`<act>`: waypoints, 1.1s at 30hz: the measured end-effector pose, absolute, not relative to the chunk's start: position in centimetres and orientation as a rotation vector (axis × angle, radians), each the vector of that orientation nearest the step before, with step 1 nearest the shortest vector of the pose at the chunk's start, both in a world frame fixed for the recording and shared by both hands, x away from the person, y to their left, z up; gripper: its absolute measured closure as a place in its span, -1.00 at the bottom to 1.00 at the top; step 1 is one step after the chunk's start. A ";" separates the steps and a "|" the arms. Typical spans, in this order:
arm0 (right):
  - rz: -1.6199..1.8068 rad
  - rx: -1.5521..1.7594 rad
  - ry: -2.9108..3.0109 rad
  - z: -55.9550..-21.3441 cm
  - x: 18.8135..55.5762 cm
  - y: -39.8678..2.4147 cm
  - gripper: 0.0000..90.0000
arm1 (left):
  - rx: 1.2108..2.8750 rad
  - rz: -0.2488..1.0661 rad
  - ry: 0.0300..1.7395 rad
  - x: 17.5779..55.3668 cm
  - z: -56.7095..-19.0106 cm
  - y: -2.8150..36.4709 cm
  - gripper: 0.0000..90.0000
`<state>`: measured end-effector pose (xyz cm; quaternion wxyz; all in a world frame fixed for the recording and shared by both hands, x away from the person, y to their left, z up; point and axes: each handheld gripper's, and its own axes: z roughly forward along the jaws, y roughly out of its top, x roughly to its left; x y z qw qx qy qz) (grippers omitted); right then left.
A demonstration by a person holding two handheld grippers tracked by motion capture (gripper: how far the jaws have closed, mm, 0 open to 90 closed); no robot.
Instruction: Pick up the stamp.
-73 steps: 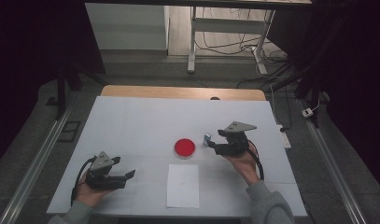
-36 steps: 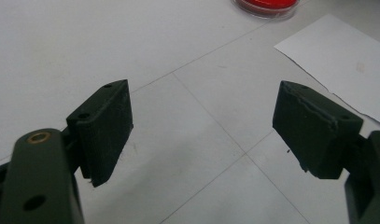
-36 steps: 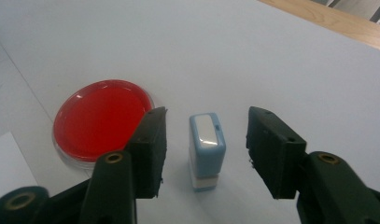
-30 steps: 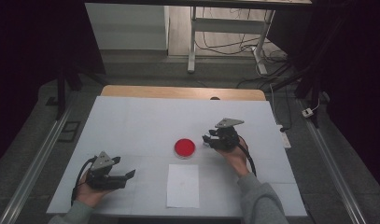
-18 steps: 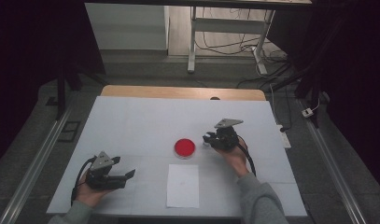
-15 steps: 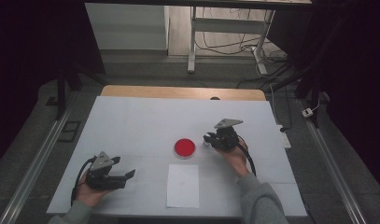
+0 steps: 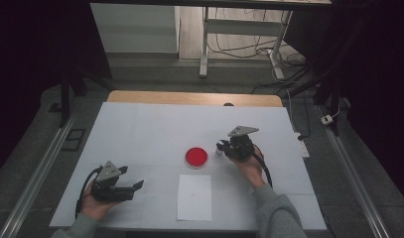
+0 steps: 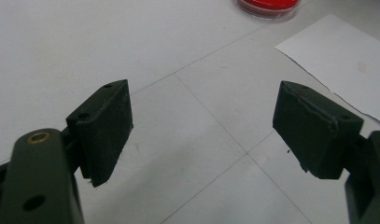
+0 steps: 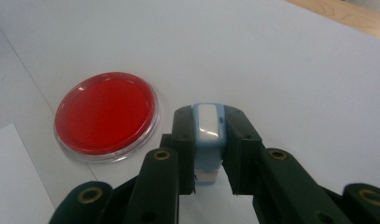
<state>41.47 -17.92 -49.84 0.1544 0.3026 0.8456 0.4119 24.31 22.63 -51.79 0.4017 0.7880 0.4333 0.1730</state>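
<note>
Your right gripper (image 9: 208, 154) is clamped on a small pale-blue stamp (image 9: 207, 135), pads pressing its two flat sides; the jaws have just been closing onto it. It stands upright on the white table (image 7: 155, 124), just to the right of the red ink pad (image 9: 107, 114) and apart from it.

Handling, as a judgement: the stamp looks like light, rigid plastic with smooth sides, so it may slip or twist if you ease the squeeze. Keep the hold low and centred on the flat faces, as now, not on the rounded white cap. Whether its printing face is fully seated on the table is hard to tell from here.

The ink pad is shallow with a clear rim, probably light enough to skate if pushed sideways; come down on it square.

In the high view, your right hand (image 7: 249, 166) sits behind the gripper, forearm angling in from the lower right, jaws pointing left toward the pad. Your left gripper (image 7: 135, 186) rests near the front-left corner, jaws wide apart and holding nothing, aimed toward the sheet of paper (image 7: 194, 197).
</note>
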 end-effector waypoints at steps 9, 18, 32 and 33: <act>1.209 0.887 2.390 -49.1 41.4 -18.6 0.67 | 1.995 0.444 1.108 24.4 -52.0 22.6 -0.59; 1.246 0.896 2.364 -48.5 41.2 -19.2 0.67 | 1.986 0.457 1.121 24.5 -52.0 22.5 -0.66; 1.300 0.858 2.344 -47.2 40.0 -19.2 0.67 | 1.986 0.462 1.116 24.5 -52.0 22.4 -0.67; 1.303 0.859 2.342 -47.1 39.9 -19.2 0.67 | 1.986 0.462 1.116 24.5 -52.0 22.4 -0.67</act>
